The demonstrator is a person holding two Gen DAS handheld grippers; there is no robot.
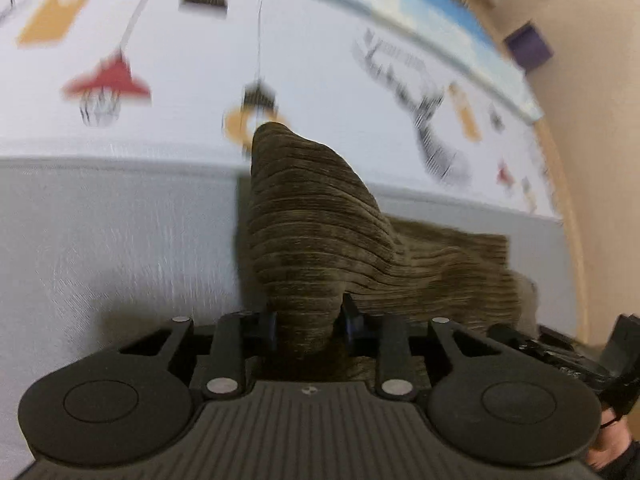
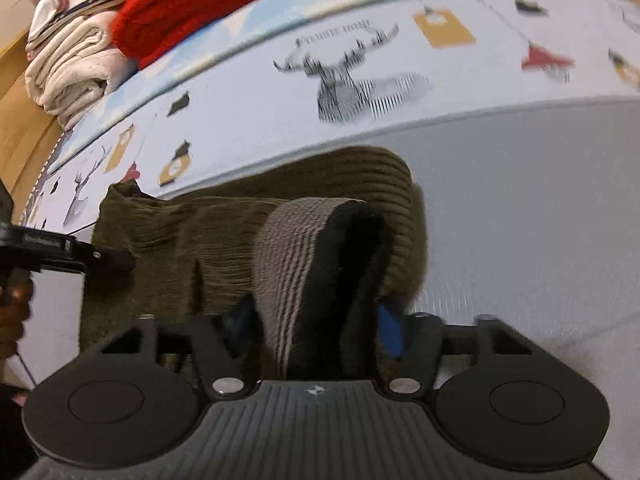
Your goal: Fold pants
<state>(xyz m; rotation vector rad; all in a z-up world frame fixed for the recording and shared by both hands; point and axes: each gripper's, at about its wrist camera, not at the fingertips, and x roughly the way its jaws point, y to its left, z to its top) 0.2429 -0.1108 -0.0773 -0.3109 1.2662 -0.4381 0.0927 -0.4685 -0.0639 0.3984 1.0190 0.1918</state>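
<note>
So both grippers have the pants right now. The left gripper (image 1: 308, 326) is clamped on a bunched-up corner of the brown corduroy pants (image 1: 320, 240), and the fabric pokes up in a peak between its fingers, then trails off to the right across the grey part of the bed cover (image 1: 120, 240). Past that grey strip is the white printed part of the cover, with little red lamps and a deer drawing, running up to the far edge of the bed. At the lower right of the left wrist view the other tool just sneaks into frame.

The right gripper (image 2: 316, 328) is squeezed shut on the waistband (image 2: 288, 264), which is striped beige with a dark lining showing, so it looks turned inside out there (hard to be sure, the shot is smeared). The rest of the pants (image 2: 168, 232) stretches left toward the left gripper, lying near the line where the grey meets the white print. At the far left corner of the bed sits a pile of folded laundry: cream blankets (image 2: 68, 68) with a red knit (image 2: 192, 4) beside them.
</note>
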